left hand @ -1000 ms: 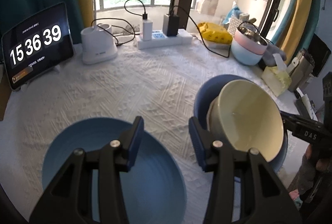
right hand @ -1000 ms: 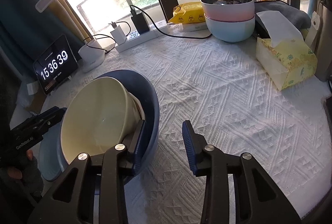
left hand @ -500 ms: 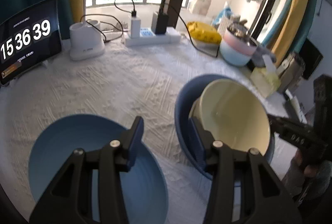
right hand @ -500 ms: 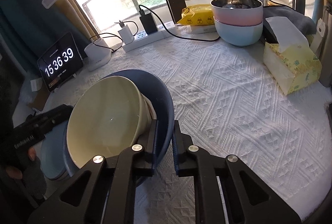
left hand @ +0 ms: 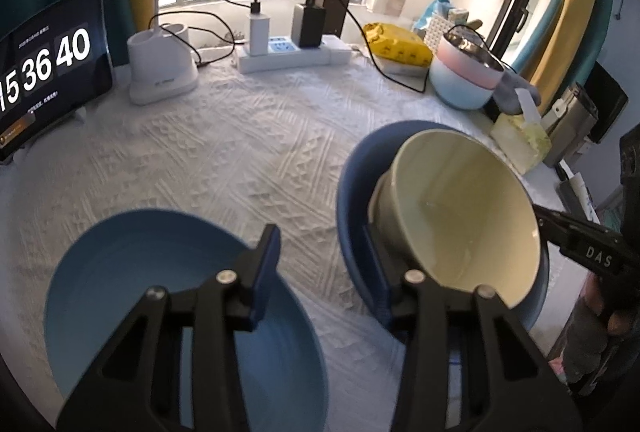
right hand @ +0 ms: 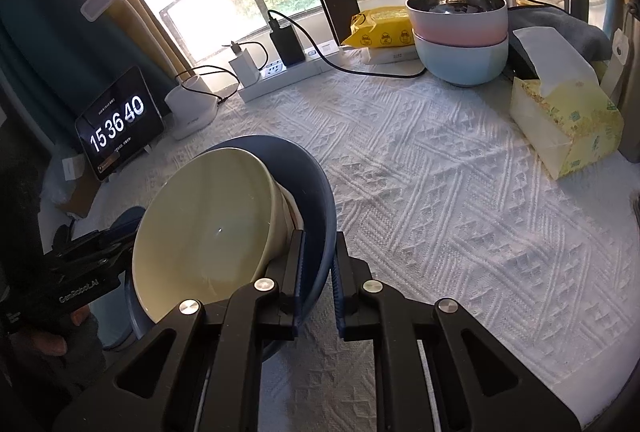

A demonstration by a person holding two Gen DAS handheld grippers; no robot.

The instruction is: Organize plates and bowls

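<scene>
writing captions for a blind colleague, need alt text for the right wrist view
The right hand-held gripper is clamped on the rim of a dark blue bowl that holds a tilted cream bowl, above a white textured tablecloth. Behind are stacked pink and light blue bowls, a tissue box and a clock display.

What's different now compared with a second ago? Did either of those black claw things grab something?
The right gripper shut its fingers on the rim of the dark blue bowl, which holds the tilted cream bowl. The left gripper is closing, with the dark blue bowl's near rim between its fingers; whether they press it is unclear. The clock ticked to 40. The light blue plate and the tablecloth stayed put.
</scene>
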